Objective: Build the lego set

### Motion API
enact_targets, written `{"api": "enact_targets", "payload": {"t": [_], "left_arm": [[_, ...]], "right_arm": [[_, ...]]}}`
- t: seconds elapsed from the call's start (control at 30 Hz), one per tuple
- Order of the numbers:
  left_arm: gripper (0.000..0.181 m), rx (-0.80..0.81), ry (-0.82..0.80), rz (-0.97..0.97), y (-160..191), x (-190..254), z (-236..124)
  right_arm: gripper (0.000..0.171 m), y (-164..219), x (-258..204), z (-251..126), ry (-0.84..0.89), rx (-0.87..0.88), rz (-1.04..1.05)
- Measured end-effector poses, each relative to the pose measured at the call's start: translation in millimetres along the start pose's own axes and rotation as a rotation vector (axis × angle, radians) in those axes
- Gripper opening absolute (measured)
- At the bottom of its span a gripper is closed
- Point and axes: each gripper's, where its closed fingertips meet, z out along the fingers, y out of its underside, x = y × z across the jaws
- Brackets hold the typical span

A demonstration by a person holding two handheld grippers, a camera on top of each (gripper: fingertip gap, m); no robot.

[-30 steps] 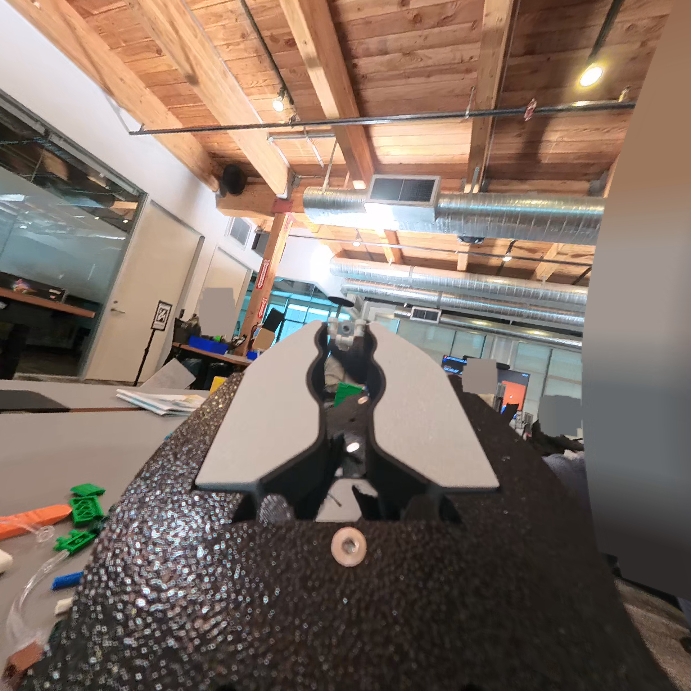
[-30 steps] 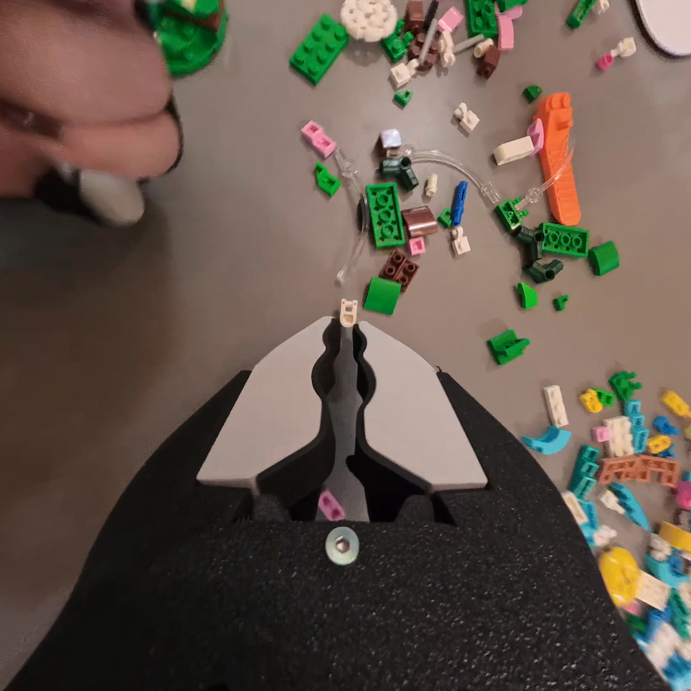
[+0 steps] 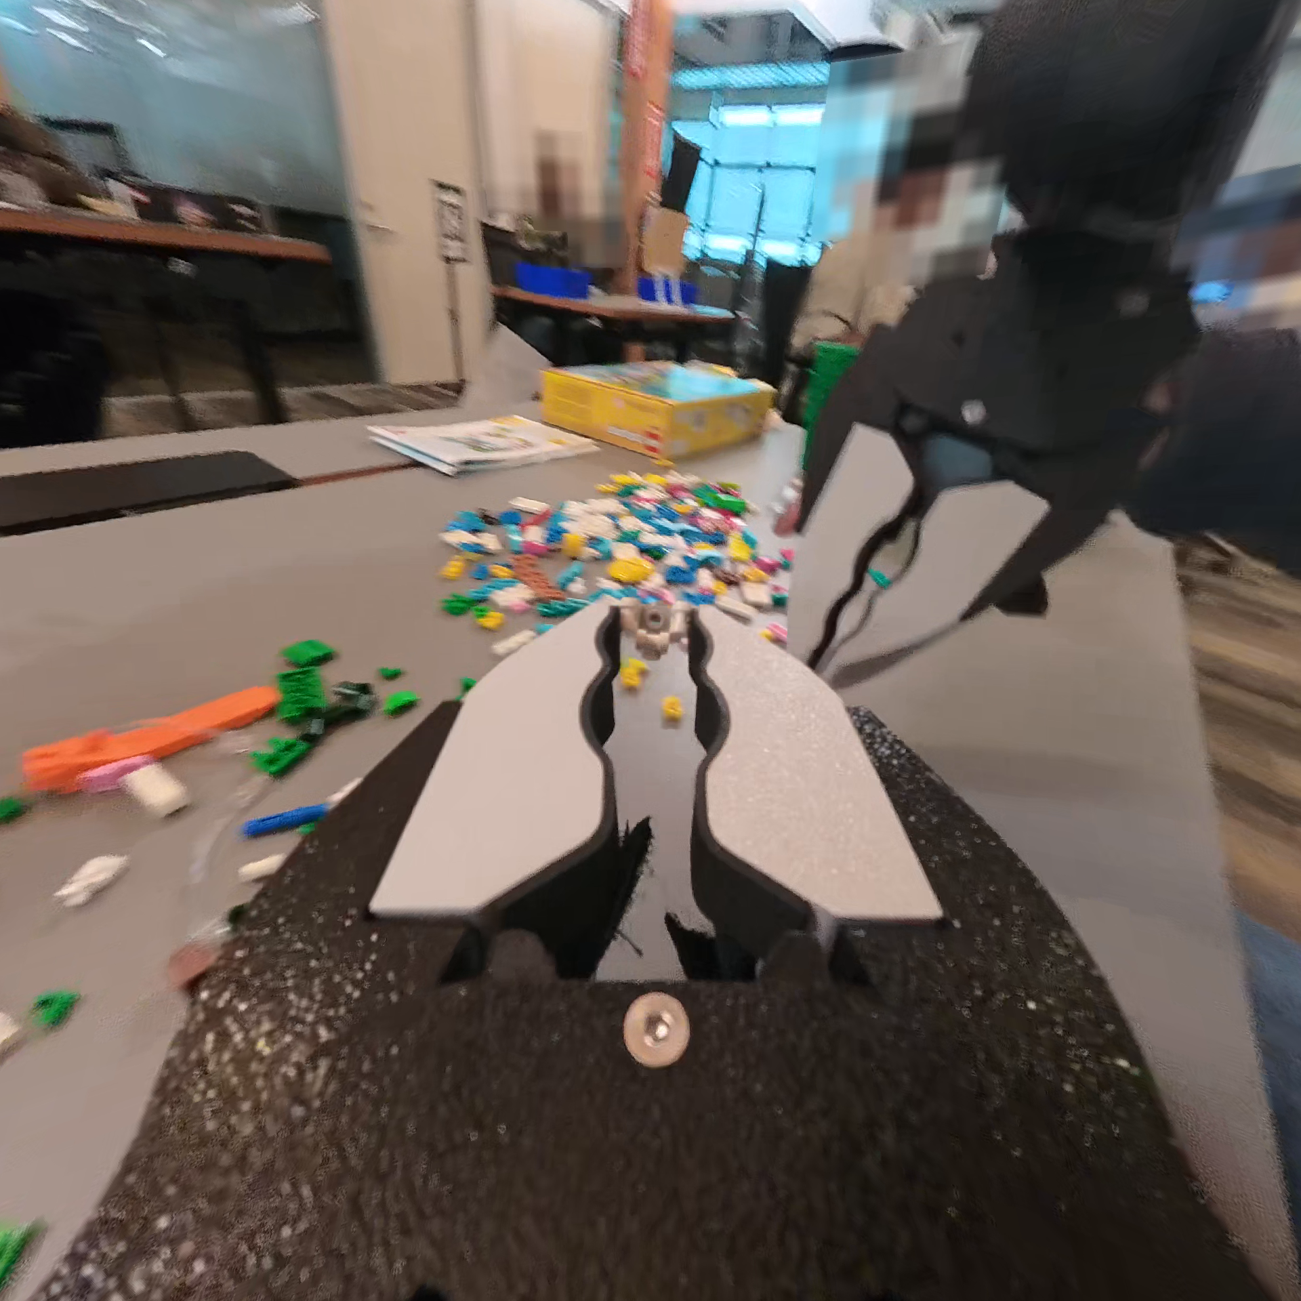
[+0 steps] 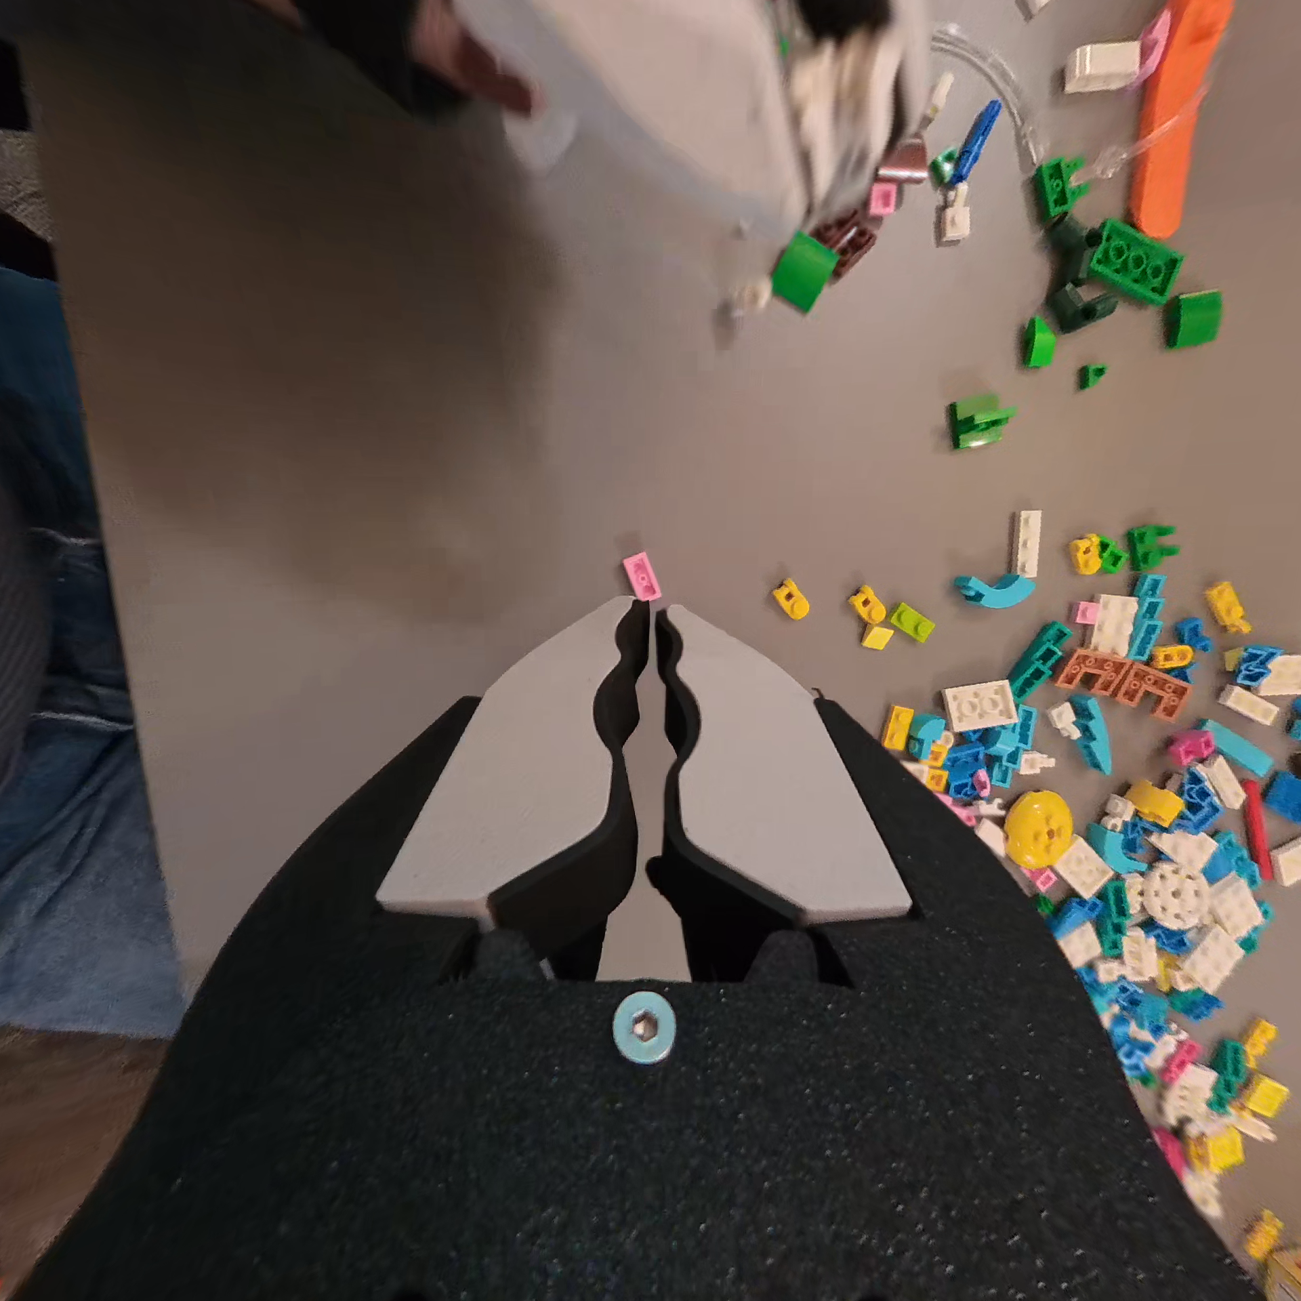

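Pink 1x2 plate [image 4: 642, 576] lies on the bench [image 4: 352, 422] just beyond the right tool [image 4: 652, 611], whose jaws are nearly clenched and empty (long axis roughly along the fingers). Left tool [image 3: 653, 619] grasps a small whitish assembly [image 3: 655, 629].

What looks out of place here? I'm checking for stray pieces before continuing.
A single pink piece sits right at the right gripper tips, away from both brick piles; whether it is gripped or lying on the table is unclear.
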Motion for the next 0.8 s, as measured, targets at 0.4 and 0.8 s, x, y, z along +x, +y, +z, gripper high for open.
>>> {"api": "enact_targets", "payload": {"t": [0.4, 0.8], "left_arm": [[0.018, 0.291, -0.427, 0.043, -43, -60, -54], [0.018, 0.347, -0.448, 0.015, -47, -67, -64]], "right_arm": [[0.012, -59, 26, 34, 0.119, 0.330, 0.070], [0.007, -84, 30, 86, 0.019, 0.217, 0.165]]}}
